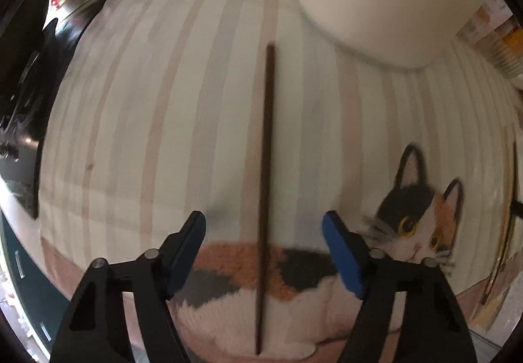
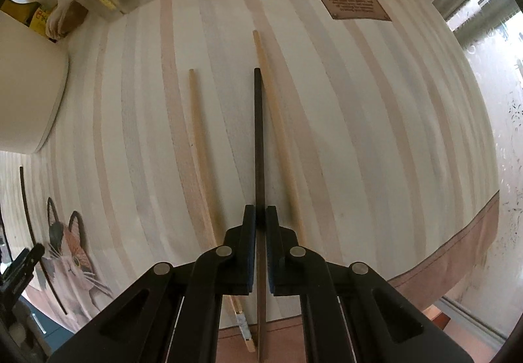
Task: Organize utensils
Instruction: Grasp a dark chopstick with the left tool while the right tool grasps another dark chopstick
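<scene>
two dark chopsticks (image 2: 258,140), two pale chopsticks (image 2: 200,147)

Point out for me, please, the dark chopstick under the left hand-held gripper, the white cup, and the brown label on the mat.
dark chopstick (image 1: 266,167), left wrist view, middle of its shaft
white cup (image 1: 385,0), left wrist view, its side wall
brown label (image 2: 351,4), right wrist view, centre of its printed face

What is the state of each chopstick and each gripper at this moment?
Left gripper: open, a dark chopstick lying between its fingers, not gripped.
Right gripper: shut on a second dark chopstick.
Two light chopsticks: lying flat on the striped mat, untouched.
</scene>
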`<act>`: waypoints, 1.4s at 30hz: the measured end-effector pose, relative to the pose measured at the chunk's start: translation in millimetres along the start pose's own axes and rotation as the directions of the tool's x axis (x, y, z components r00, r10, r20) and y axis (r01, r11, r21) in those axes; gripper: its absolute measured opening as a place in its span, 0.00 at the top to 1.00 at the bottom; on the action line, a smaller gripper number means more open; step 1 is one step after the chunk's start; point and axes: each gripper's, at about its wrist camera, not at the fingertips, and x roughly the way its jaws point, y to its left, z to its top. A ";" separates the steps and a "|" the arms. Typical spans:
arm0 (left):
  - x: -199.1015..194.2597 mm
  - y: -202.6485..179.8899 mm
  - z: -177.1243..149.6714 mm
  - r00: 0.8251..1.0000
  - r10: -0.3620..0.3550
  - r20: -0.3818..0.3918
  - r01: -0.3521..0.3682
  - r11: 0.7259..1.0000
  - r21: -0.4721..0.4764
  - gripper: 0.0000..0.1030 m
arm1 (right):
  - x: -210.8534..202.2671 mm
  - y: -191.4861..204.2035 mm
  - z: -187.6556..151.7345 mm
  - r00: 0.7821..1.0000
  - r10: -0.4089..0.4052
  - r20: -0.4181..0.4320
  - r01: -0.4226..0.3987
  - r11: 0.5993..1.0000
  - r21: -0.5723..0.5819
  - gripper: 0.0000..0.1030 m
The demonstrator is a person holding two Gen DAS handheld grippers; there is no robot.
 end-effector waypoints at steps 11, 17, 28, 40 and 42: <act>-4.3 -34.2 2.5 0.993 -0.117 -0.034 0.118 0.993 0.016 0.96 | 5.9 -3.1 44.6 0.999 0.017 -0.050 -0.018 1.000 -0.024 0.94; -9.5 -66.4 -29.7 0.988 -0.145 -0.051 0.147 0.989 0.030 0.96 | 6.5 -25.3 44.6 0.994 0.044 -0.096 -0.047 0.998 -0.033 0.94; -9.3 -89.9 -7.0 0.989 -0.141 -0.039 0.143 0.988 0.062 0.92 | 7.7 -23.3 59.8 0.996 0.008 -0.093 -0.015 0.997 -0.077 0.94; -2.6 -97.5 10.7 0.991 -0.126 -0.043 0.129 0.989 0.074 0.94 | 11.5 16.4 75.7 0.996 -0.036 -0.083 0.025 0.990 -0.138 0.54; -2.9 -102.1 15.1 0.992 -0.120 -0.043 0.123 0.989 0.079 0.95 | 8.8 19.7 75.0 0.998 -0.037 -0.058 0.029 0.990 -0.139 0.62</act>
